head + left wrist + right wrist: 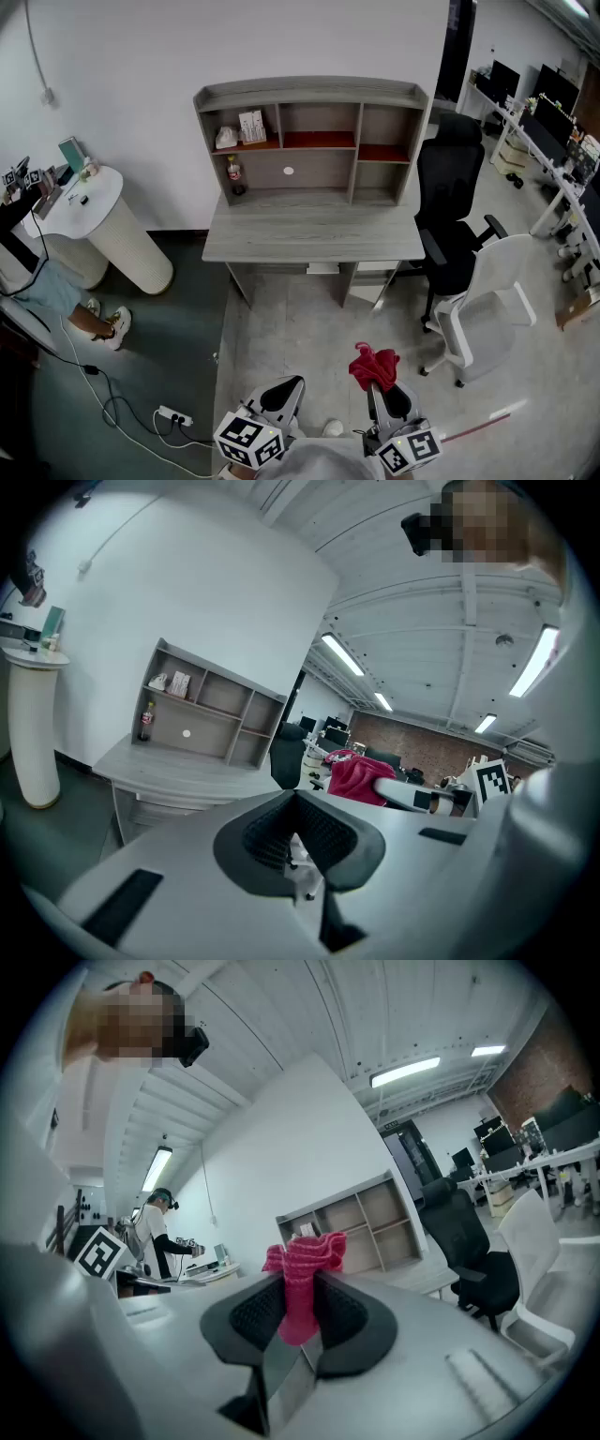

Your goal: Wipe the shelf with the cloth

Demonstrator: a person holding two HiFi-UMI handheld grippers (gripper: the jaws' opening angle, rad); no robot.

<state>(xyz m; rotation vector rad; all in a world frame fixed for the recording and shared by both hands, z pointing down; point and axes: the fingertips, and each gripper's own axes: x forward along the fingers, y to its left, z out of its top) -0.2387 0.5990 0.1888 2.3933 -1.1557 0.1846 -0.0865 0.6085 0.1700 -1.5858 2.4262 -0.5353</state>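
Observation:
A grey desk with a shelf hutch [309, 141] stands against the white wall ahead, several steps away; it also shows small in the left gripper view as the shelf hutch [202, 714] and in the right gripper view as the shelf hutch [352, 1227]. My right gripper [378, 380] is shut on a red-pink cloth [373, 366], whose bunched top sticks up between the jaws as the cloth [302, 1274]. My left gripper [289, 386] is held low beside it, shut with nothing in it. The cloth [358, 775] shows from the left gripper's side too.
A black office chair [450, 216] and a white chair [483, 300] stand right of the desk. A white round pedestal table [98, 225] is at left, with a person's feet [108, 323] nearby. A power strip [173, 414] and cables lie on the floor. A bottle [234, 175] and small items sit on the shelves.

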